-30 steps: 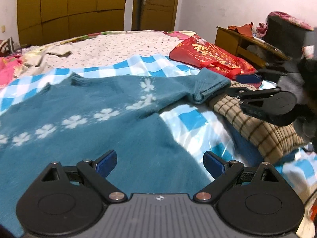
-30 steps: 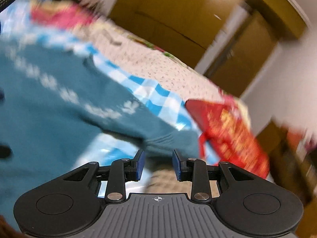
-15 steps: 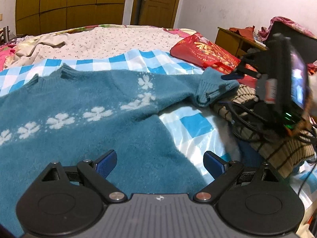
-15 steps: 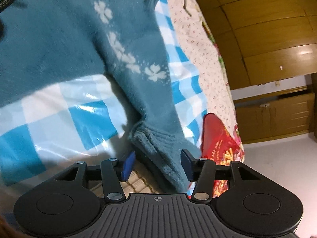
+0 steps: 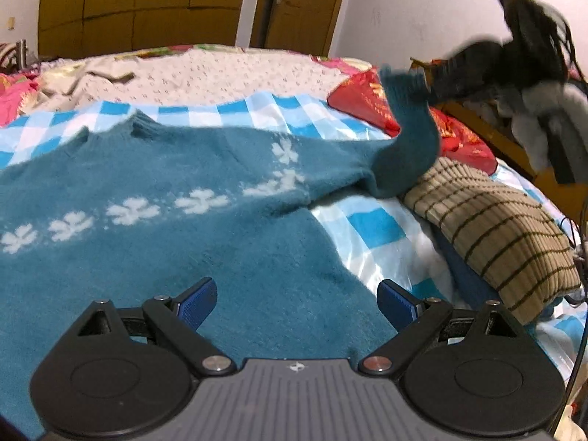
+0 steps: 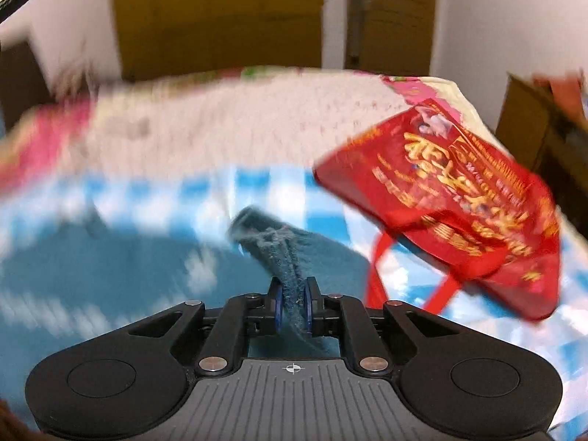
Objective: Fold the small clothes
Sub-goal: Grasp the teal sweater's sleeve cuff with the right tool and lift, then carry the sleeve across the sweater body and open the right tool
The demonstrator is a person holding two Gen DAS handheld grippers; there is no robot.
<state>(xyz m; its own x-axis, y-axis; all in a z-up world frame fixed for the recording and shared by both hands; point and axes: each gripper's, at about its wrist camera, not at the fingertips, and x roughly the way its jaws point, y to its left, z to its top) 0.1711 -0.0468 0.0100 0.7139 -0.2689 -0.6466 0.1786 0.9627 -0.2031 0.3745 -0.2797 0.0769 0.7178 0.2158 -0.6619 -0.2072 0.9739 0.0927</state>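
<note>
A teal sweater point(image 5: 176, 228) with a row of white flowers lies spread on the blue checked sheet point(image 5: 375, 224). My left gripper point(image 5: 296, 303) hovers open over its lower body with nothing between the fingers. The sweater's right sleeve point(image 5: 408, 136) is lifted off the bed, its cuff held up at the right. My right gripper point(image 6: 293, 307) is closing its jaws, and the pads pinch the sleeve cuff point(image 6: 283, 257) between them. In the left wrist view the right gripper point(image 5: 433, 86) shows as a dark blur at the cuff.
A red gift bag point(image 5: 371, 99) point(image 6: 459, 202) lies at the bed's right side. A tan striped garment point(image 5: 492, 228) is piled right of the sweater. A wooden cabinet point(image 5: 488, 125) stands beyond the bed's right edge, with a wardrobe and door at the back.
My right gripper closed on the sleeve cuff, rolled upright and rose, lifting the sleeve off the striped garment. My left gripper stayed open and shifted slightly over the sweater body.
</note>
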